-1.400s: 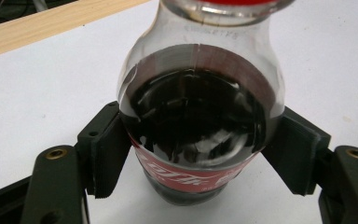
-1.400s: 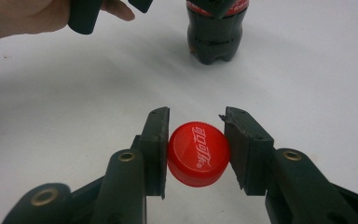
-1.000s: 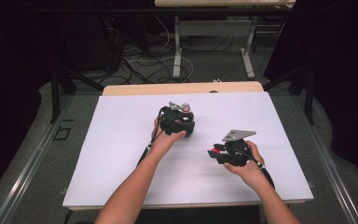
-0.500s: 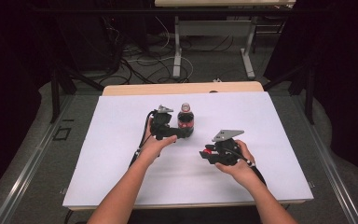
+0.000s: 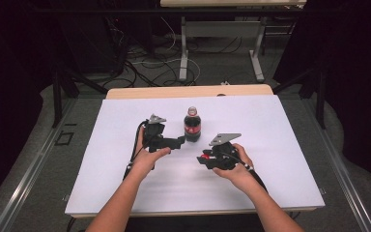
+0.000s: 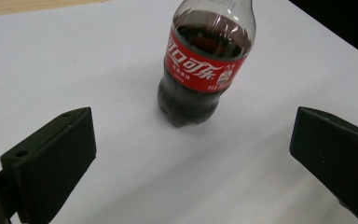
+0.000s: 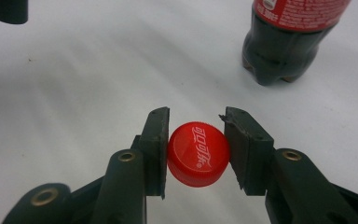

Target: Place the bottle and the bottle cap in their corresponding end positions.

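Here the red cap (image 7: 198,154) is clamped by the right gripper (image 5: 207,160). The left gripper (image 5: 179,141), just opened wide, is held beside the cola bottle (image 5: 192,125), upright mid-desk (image 5: 270,183) toward the far edge.

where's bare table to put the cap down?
The white table is bare along its left edge, the far strip behind the cola bottle, the right edge, and the near strip. Crowded: the middle, where the open left hand-held gripper, the bottle and the right hand-held gripper gripping the red cap cluster.
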Tool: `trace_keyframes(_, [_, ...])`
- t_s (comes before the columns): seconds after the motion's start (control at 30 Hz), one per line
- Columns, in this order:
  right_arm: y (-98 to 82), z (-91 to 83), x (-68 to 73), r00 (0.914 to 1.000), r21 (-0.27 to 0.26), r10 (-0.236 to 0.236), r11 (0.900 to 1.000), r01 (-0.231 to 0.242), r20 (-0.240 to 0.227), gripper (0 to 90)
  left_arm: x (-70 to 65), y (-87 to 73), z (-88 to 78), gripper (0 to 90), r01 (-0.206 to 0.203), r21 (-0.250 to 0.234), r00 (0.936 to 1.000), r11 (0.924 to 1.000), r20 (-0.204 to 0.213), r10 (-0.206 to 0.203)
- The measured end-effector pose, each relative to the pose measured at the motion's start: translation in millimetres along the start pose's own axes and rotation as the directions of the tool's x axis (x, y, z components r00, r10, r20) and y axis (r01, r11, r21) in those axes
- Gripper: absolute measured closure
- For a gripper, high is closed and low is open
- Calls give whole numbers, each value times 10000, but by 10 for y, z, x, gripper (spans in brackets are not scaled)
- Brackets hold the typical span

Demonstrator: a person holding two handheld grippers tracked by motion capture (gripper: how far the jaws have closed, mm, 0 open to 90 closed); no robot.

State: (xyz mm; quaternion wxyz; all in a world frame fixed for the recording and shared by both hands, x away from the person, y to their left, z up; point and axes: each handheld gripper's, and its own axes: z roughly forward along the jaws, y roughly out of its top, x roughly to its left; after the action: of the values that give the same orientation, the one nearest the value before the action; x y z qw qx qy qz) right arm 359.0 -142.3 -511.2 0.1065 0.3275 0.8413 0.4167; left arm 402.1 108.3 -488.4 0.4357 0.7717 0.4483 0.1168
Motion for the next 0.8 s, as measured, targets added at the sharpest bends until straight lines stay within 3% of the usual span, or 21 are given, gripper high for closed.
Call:
trace_keyframes(0.13, [49,70,25,9999,13,41,10000,-41,-158,610,40,-80,-109,7,152,-353,9997,9993,-162,-158])
trace_keyframes(0.2, [67,118,42,9997,-84,53,9999,-55,-240,610,63,-105,-155,7,49,-278,9999,9996,-135,-53])
trace_keyframes(0.23, [79,133,47,9994,118,0,9999,4,-345,610,80,-114,-185,7,-8,-265,9999,9996,-141,5])
trace_keyframes(0.3, [79,200,69,9995,35,-14,10000,15,-323,610,111,-138,-234,7,285,-488,9995,9984,-119,-291])
trace_keyframes(0.37, [80,252,93,9993,335,-18,9994,30,-375,610,145,-164,-269,7,487,-591,9987,9971,-128,-496])
trace_keyframes(0.4, [71,297,103,9994,182,-123,9998,129,-329,610,159,-177,-279,7,515,-630,9984,9967,-189,-528])
trace_keyframes(0.53, [35,388,156,9995,439,-179,9989,191,-270,610,220,-224,-298,7,257,-534,9980,9982,-556,-287])
trace_keyframes(0.6, [4,416,171,9990,582,-350,9976,366,-282,610,238,-235,-296,7,452,-593,9974,9972,-534,-484])
trace_keyframes(0.8, [-104,507,183,9993,693,-357,9969,365,-132,610,253,-239,-310,7,448,-636,9963,9970,-706,-493])
